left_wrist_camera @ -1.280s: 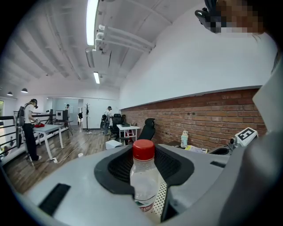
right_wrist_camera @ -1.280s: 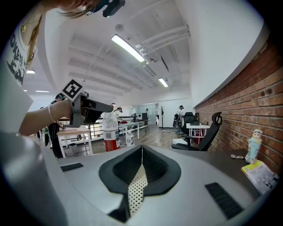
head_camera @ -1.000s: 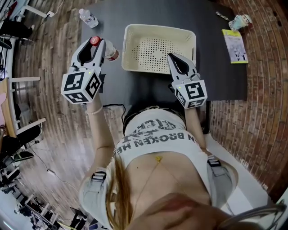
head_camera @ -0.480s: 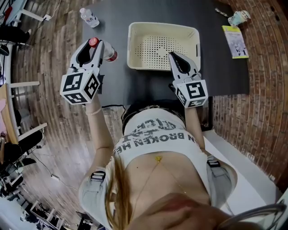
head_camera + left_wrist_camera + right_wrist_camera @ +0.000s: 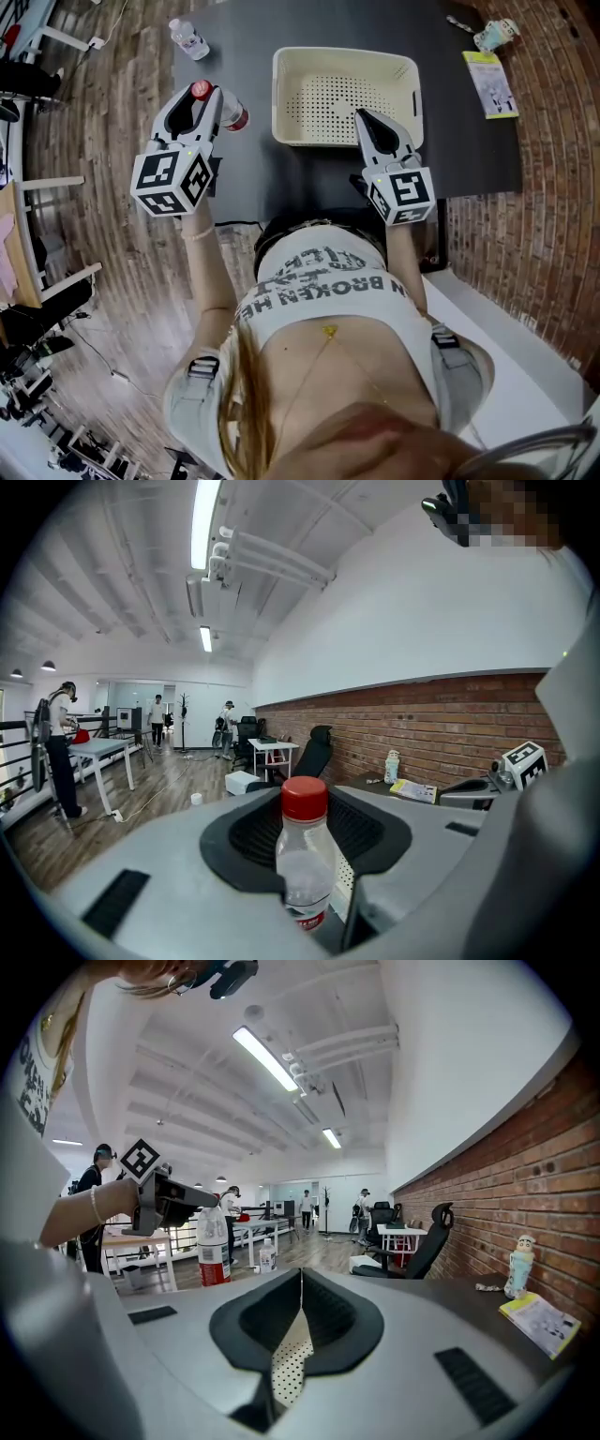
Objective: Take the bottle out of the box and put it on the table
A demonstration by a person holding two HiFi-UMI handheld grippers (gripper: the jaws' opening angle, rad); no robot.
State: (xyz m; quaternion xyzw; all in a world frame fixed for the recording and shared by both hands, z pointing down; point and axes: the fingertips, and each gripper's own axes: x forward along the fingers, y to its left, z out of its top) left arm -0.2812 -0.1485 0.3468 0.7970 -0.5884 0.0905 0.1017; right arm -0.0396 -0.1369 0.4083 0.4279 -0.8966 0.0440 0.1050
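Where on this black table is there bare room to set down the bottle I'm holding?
Bare table lies left of the basket, nearer than the small bottle, right by the held bottle; also along the near edge and between basket and booklet. The far right corner is crowded.

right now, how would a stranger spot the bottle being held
On the dark table stands a cream basket. Left of it, the left gripper grips a clear bottle; its red cap sets it apart from the pale-capped bottle at the far left corner.
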